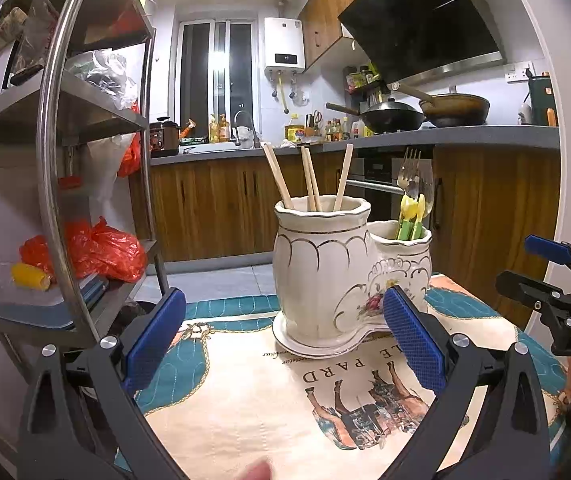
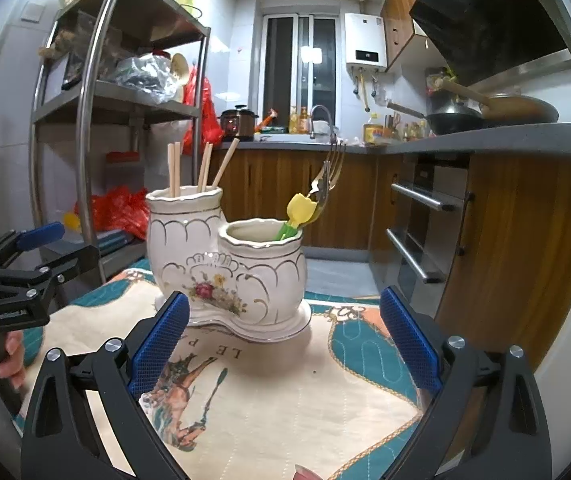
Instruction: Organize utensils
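On the printed cloth covering the surface stands the ceramic double utensil holder: wooden chopsticks upright in its taller pot, fork and yellow-topped picks in the shorter one, sorted by kind. I hold my left tool and right tool before it, both spread wide and empty, since nothing loose looks left to place.

The holder hides the lower ends of the chopsticks, fork and yellow-topped utensils, while a blurred fingertip is cut off at six o'clock.
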Demonstrator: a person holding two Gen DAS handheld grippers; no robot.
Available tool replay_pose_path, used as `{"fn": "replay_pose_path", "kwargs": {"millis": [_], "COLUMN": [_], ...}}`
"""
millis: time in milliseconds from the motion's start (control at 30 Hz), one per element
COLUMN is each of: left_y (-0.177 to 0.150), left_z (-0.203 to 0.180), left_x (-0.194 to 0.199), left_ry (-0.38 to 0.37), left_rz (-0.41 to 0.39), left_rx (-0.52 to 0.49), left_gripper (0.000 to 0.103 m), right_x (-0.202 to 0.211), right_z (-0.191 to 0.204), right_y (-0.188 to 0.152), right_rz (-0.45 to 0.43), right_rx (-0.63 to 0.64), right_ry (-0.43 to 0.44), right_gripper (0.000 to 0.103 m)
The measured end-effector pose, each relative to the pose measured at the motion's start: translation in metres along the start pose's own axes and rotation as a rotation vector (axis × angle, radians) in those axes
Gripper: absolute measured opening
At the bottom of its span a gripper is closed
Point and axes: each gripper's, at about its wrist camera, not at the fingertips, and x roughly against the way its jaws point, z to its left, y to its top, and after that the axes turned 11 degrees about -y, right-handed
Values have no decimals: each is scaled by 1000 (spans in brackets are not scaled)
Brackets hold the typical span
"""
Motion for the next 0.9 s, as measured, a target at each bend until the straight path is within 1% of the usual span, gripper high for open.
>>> {"fn": "replay_pose_path", "kwargs": {"millis": [233, 900], "left_y": [-1, 0], "left_z": [-1, 0], "left_x": [2, 2], "left_ry": [-3, -2], "left_rz": [-11, -12], "left_rx": [-10, -6], "left_gripper": [97, 97], "right_x": [5, 7], "right_z": [1, 1], "right_y": [0, 0], "right_rz": [-26, -18], "right_rx": [3, 1], "right_ry": [-16, -16], "right_gripper": [96, 96]}}
